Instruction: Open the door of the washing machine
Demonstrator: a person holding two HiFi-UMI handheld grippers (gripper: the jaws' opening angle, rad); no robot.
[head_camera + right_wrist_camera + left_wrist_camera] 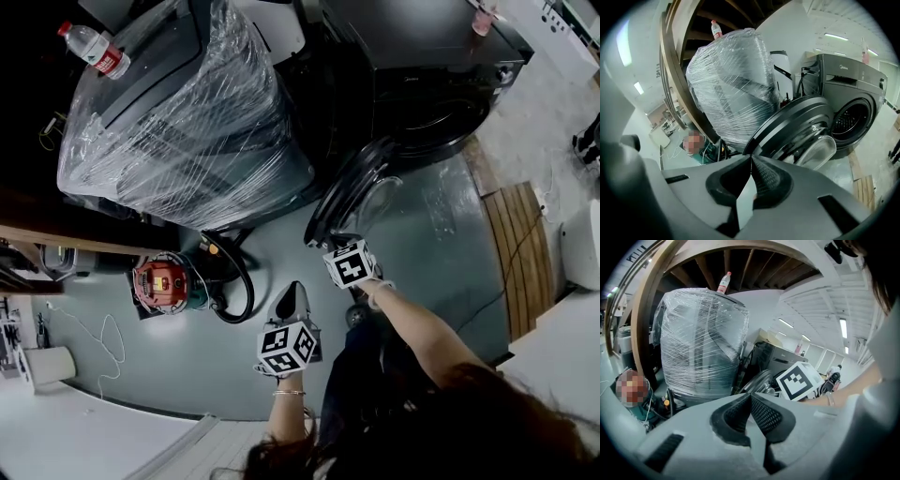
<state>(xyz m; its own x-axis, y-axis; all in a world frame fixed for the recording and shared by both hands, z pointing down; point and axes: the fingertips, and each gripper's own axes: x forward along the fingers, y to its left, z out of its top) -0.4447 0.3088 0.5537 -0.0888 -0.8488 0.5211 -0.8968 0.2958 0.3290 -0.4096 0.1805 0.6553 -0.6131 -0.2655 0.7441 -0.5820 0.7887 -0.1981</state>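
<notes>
1. a bottle (94,49) lies on top of a machine wrapped in clear film (187,112), at the far left.
2. below it, a red device (161,284) sits on the floor beside a looped black hose (234,281).
3. the left tool (291,295) hangs over the floor near the hose; its jaws are pressed together with nothing between them.
4. the right tool (343,242) is just beside the lower edge of the door (352,197); its jaws are also together and empty, with the door standing beyond the tips in the right gripper view.
5. the door stands swung open, its glass bowl facing out, left of the drum opening (853,119).
6. the dark washer (422,66) stands at the upper right, with wooden boards (525,253) on the floor to its right.
</notes>
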